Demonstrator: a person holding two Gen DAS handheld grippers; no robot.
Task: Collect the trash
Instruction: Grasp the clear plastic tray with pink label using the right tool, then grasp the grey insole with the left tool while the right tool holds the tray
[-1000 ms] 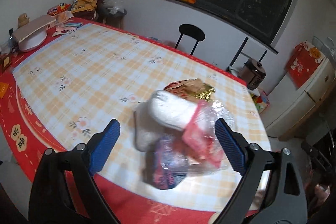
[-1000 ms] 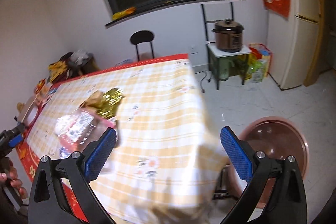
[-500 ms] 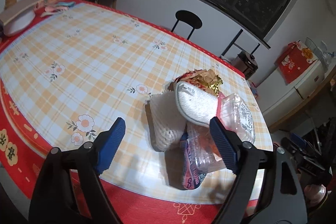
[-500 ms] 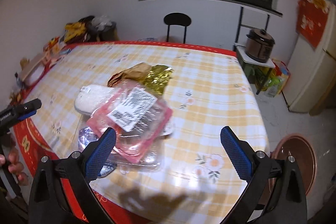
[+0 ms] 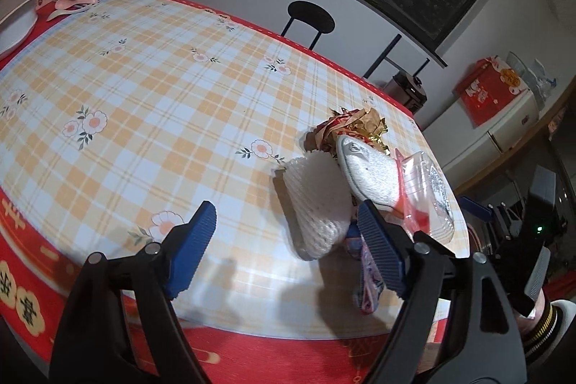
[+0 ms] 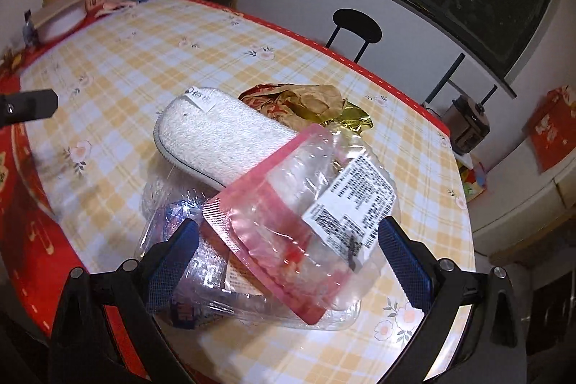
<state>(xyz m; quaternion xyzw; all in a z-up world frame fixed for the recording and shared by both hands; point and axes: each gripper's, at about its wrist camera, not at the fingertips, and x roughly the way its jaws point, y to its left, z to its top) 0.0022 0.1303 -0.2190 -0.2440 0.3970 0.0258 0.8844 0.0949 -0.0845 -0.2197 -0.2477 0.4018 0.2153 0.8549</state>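
- The trash pile sits near your edge of the round table (image 5: 151, 103), toward its right side: a white slipper (image 6: 219, 135) lies across a clear plastic tray (image 6: 334, 308), with a pink-edged clear pouch (image 6: 284, 225) on top of it.
- Behind the slipper lies a crumpled paper wrapper (image 6: 306, 101) with gold foil (image 6: 351, 119); a white foam net (image 5: 316, 204) leans against the pile's left side, and a blue-printed bag (image 5: 367, 272) lies at its front.
- Your right gripper (image 6: 284, 270) points steeply down over the pile, jaws wide apart, one pad on each side of the pouch and tray (neither pad presses anything).
- Your left gripper (image 5: 288, 254) tilts down at the pile's left; its jaws have narrowed a little but stand well open, holding nothing, the right pad just beside the foam net.
- The pouch carries a white label (image 6: 354, 200) of dense print with a barcode, too small to read; the slipper's heel tab has a mark you cannot make out either.
- The tablecloth is yellow check with flowers and a red border.
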